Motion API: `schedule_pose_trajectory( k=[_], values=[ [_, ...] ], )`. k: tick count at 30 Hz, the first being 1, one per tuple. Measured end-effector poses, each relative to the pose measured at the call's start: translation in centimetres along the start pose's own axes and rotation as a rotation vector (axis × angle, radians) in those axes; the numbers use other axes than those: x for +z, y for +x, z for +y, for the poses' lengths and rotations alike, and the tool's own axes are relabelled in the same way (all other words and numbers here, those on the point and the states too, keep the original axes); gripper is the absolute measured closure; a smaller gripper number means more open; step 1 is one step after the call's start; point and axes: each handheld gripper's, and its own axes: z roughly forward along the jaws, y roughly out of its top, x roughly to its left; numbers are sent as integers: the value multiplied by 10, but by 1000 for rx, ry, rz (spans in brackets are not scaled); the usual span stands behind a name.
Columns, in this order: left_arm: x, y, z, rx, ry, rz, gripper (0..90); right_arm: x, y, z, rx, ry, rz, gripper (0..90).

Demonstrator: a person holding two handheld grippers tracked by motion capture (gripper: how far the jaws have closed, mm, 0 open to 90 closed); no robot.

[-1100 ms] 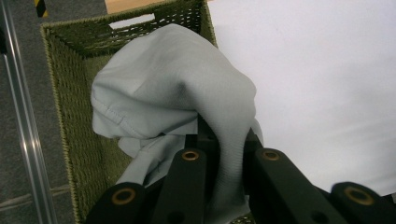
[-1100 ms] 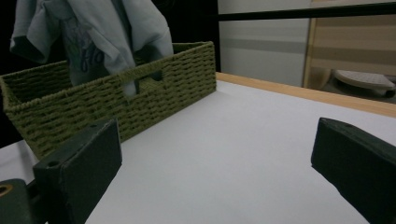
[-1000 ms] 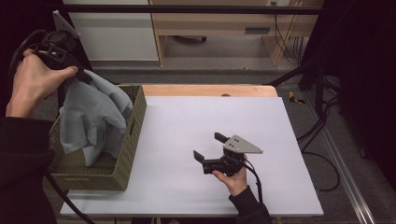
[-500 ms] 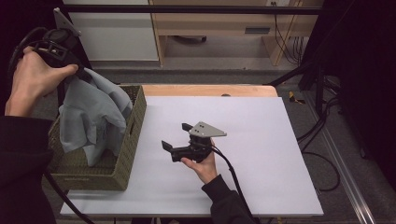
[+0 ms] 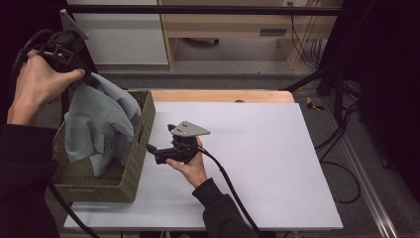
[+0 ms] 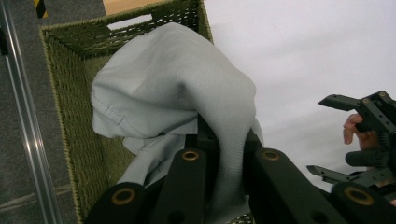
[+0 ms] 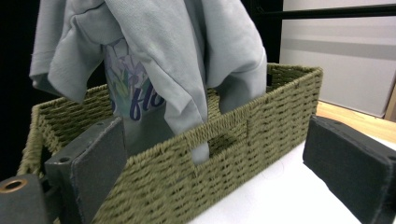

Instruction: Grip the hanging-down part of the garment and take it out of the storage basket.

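Left gripper (image 5: 74, 74) clamps a grey sweatshirt (image 5: 101, 124), lifting it from the wicker basket (image 5: 136, 148); right gripper (image 5: 159, 148), jaws apart, faces it.

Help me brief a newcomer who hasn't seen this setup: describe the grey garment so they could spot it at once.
Start at the white table and find the olive woven basket at its left edge. The grey sweatshirt hangs above and into that basket, pinched by the left gripper. It is the one soft thing there, pale grey with a blue printed design on its front, while the right gripper beside the basket holds nothing.
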Motion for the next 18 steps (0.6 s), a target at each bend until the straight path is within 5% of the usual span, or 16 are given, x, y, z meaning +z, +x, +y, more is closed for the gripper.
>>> schedule_pose_trajectory(
  k=[18],
  values=[
    [-1, 5, -2, -2, 1, -8, 856, 55, 13, 8, -9, 40, 44, 86]
  ],
)
